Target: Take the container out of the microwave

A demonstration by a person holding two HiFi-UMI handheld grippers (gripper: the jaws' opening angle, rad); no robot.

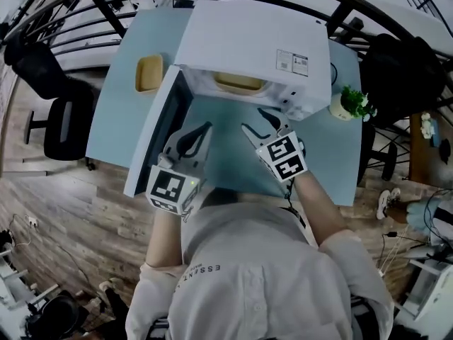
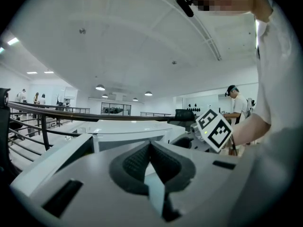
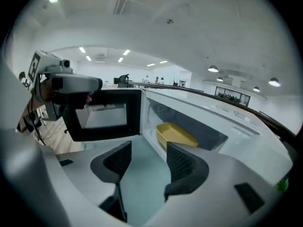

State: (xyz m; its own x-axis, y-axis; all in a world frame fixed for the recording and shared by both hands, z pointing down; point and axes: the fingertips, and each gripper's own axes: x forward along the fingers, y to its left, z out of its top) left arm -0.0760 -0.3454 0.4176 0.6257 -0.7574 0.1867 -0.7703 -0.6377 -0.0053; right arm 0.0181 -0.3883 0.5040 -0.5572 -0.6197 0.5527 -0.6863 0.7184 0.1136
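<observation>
Facing one open microwave [image 1: 241,34] with two grippers; holding the left gripper [image 2: 150,148] fingertip to fingertip on nothing; holding the right gripper [image 3: 147,148] wide apart, empty, pointing at one yellow container [image 3: 175,135] beyond its fingers, inside the cavity.

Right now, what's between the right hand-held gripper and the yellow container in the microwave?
Only bare blue table, then the open microwave mouth, lies before the yellow container; the right gripper view shows this.
</observation>
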